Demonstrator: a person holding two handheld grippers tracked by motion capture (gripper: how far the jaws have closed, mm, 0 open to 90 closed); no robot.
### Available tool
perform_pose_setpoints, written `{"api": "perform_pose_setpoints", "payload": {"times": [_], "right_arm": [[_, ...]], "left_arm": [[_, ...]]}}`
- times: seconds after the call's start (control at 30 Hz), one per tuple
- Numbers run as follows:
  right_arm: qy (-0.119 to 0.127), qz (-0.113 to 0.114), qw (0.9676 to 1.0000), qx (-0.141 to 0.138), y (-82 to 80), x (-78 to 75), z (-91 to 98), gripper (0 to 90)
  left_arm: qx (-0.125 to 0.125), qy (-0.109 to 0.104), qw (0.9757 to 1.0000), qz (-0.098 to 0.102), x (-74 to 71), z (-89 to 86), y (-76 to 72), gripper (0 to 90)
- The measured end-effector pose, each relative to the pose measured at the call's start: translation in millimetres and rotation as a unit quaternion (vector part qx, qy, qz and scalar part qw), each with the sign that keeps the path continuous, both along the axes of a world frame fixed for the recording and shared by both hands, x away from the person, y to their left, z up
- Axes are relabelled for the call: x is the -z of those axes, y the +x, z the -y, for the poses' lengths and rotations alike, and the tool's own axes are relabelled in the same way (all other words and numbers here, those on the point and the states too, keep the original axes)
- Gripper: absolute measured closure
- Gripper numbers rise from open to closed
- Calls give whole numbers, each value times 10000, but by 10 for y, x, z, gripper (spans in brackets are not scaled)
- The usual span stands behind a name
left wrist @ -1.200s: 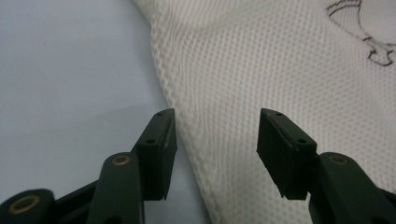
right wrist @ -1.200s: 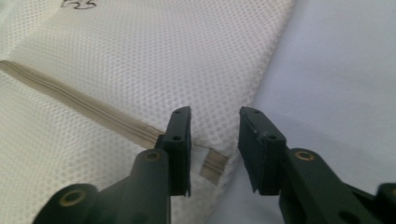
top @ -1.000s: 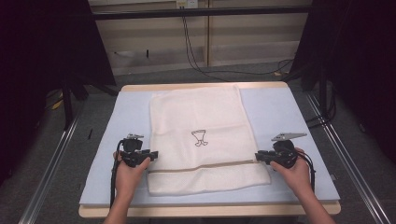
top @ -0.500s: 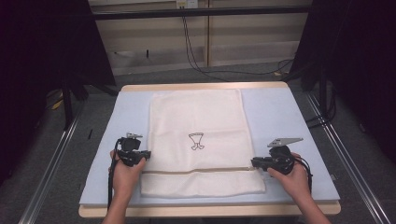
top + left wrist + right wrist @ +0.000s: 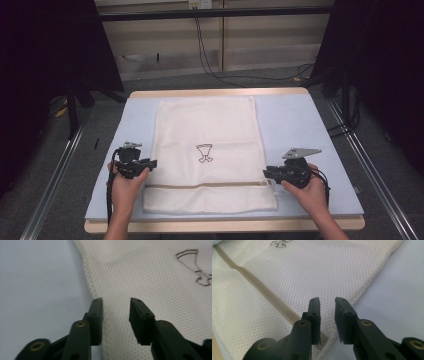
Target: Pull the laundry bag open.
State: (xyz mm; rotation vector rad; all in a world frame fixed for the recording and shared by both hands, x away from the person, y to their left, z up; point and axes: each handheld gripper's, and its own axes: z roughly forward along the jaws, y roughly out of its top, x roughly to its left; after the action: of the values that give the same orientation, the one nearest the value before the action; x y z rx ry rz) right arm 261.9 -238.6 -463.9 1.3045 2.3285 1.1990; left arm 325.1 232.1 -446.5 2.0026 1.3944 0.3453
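The wooden table with the pale blue mat (image 5: 300,125) on top carries everything. Biggest thing on it is the cream mesh laundry bag (image 5: 210,125), lying flat down the middle, far end near the far edge of the tabletop, near end close to the near edge. A beige zip band (image 5: 210,184) runs across it w/ a strip of mesh below, and a small dark printed emblem (image 5: 204,152) sits mid-bag.

My left hand (image 5: 125,187) comes in from the near edge, forearm straight up the view, holding the black left gripper (image 5: 150,163) at the bag's left edge, pointing right. Its jaws are apart, a moderate gap, nothing between them; they hang over the mesh (image 5: 150,277) right at the bag's edge, blue mat to one side.

My right hand (image 5: 310,192) mirrors it at the bag's right edge, black right gripper (image 5: 265,173) pointing left, by the zip's right end. Jaws parted a narrow gap, empty, over the mesh (image 5: 312,270) just beside the zip band (image 5: 262,292).

Vs 0.5 s ago: bag's near end lies flatter and squarer, both grippers sit approx. where they were, at the bag's sides.
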Motion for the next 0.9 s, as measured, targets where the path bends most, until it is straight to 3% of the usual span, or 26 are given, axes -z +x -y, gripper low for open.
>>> {"api": "perform_pose_setpoints", "payload": {"times": [0.1, 0.2, 0.23, 0.33, 0.4, 0.5, 0.53, 0.57, 0.63, 0.9], "right_arm": [[-153, 308, 9994, -21, -31, -13, 32, 741], [-310, 523, 9981, -135, -66, 14, 52, 779], [-310, 575, 9977, -152, -80, 21, 61, 801], [-206, 594, 9979, -180, -92, 10, 76, 867], [-132, 597, 9979, -198, -98, 3, 84, 898], [-170, 607, 9978, -213, -116, 7, 83, 900], [-219, 618, 9976, -223, -130, 4, 84, 900], [-225, 619, 9976, -227, -138, 4, 87, 900], [-245, 653, 9973, -212, -157, 8, 98, 900], [-288, 610, 9976, -157, -239, 25, 123, 900]], "left_arm": [[284, -194, 9994, -2, -37, 135, -11, 526], [587, -167, 9981, -55, -55, 306, -38, 464], [613, -255, 9978, -38, -60, 364, -47, 429], [835, -459, 9954, -46, -81, 516, -68, 372], [991, -462, 9940, -70, -83, 595, -76, 351], [1115, -657, 9915, -119, -89, 705, -79, 325], [1237, -677, 9899, -142, -91, 722, -72, 319], [1252, -665, 9898, -143, -94, 740, -73, 307], [1323, -757, 9883, -53, -82, 804, -79, 303], [1594, -978, 9816, -389, -47, 1024, -78, 319]]}}
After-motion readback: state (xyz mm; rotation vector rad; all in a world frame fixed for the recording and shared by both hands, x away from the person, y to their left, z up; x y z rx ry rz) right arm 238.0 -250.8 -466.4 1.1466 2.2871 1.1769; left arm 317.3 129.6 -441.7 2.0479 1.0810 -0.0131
